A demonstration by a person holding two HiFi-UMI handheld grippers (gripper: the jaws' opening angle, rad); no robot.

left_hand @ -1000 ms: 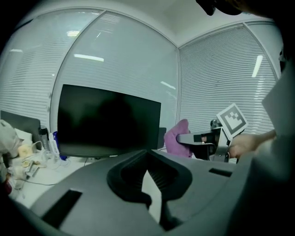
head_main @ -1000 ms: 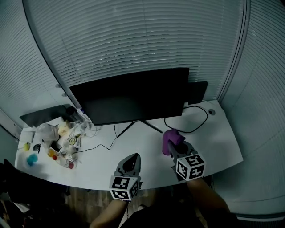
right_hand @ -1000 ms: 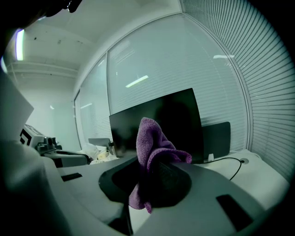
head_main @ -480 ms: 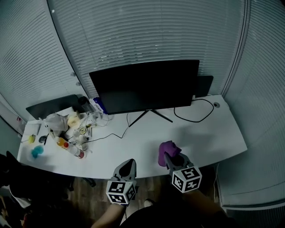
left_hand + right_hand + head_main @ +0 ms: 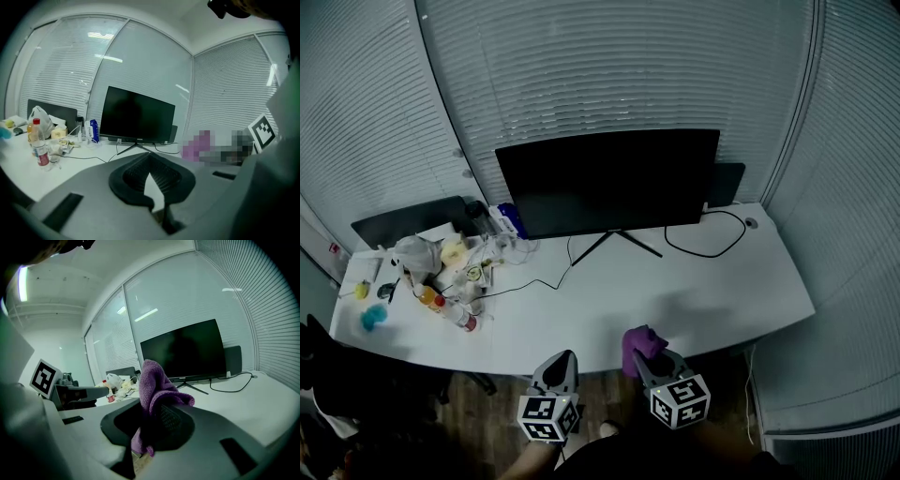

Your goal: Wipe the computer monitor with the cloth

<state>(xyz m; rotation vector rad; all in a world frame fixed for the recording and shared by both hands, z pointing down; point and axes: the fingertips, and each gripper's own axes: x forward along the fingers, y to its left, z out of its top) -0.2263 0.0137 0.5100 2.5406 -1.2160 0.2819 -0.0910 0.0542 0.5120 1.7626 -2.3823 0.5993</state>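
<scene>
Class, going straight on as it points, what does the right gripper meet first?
Beyond its purple cloth, probably the black computer monitor; the white desk between looks bare, though depth is unclear.

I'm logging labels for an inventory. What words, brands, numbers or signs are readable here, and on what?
None can be read as text.
Print on the blue carton beside the monitor: too small.
Label on the bottle: blurred.
Mark on the monitor's lower bezel: too small.
On the marker cubes: square coded patterns only, no words.
</scene>
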